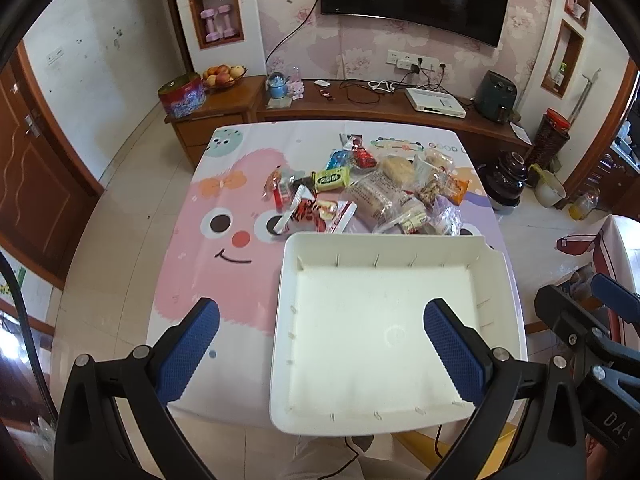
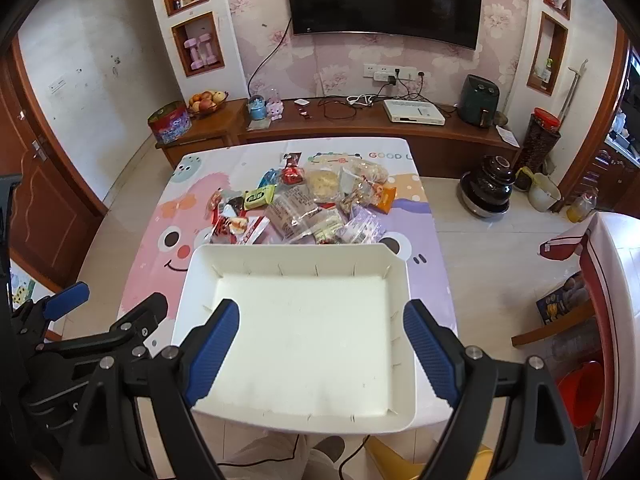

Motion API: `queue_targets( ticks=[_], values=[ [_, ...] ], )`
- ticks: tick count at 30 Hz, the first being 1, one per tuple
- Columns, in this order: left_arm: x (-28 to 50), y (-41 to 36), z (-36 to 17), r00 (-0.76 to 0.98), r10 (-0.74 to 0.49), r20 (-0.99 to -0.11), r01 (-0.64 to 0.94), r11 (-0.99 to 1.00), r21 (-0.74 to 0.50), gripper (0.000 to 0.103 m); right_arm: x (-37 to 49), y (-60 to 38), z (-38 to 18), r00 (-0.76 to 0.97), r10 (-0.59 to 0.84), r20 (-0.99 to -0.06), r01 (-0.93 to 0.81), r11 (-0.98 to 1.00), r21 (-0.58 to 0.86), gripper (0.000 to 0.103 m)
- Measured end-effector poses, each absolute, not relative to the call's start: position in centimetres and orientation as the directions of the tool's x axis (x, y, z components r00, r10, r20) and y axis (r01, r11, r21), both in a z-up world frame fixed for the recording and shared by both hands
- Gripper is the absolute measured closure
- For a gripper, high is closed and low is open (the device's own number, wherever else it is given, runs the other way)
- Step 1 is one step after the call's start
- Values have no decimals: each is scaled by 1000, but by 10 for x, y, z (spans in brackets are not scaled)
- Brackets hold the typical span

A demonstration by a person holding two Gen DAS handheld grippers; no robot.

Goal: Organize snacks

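Observation:
A white plastic tray lies empty on the near part of the table. Behind it sits a heap of wrapped snacks: a green packet, red wrappers, clear bags of biscuits, an orange packet. My left gripper is open above the tray's left edge, nothing between its blue pads. My right gripper is open over the tray, also holding nothing. The right gripper shows at the right edge of the left wrist view, and the left gripper at the left edge of the right wrist view.
The table wears a pink cartoon cloth. Beyond it stands a low wooden TV bench with a fruit bowl, a tin, cables and a set-top box. Dark pots stand on the floor to the right. A person's legs show below the table's near edge.

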State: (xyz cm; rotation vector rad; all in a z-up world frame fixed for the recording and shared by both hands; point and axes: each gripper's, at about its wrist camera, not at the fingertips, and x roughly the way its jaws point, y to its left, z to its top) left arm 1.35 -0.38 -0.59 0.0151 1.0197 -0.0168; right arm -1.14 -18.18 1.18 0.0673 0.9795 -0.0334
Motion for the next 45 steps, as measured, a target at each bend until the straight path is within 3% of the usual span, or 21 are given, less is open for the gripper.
queue_targets(
  ticks=[15,31,37,45],
  values=[
    [67,12,-2,542,-49,-839,27,999,-41,1,47,-175,19,570,-28,-821,59,998,7,18],
    [143,36,1,571,-21,-820,93,995,39,1,116,-196,18,548,-2,-836,31,999,19,18],
    [188,53,-32,503,-44,-863,141,989,32,1,161,-202,-4,480,39,-876,-12,999,38,18],
    [232,49,-119,336,-58,-940,212,977,15,1,230,-177,-71,362,110,-926,-115,991,73,18]
  ],
)
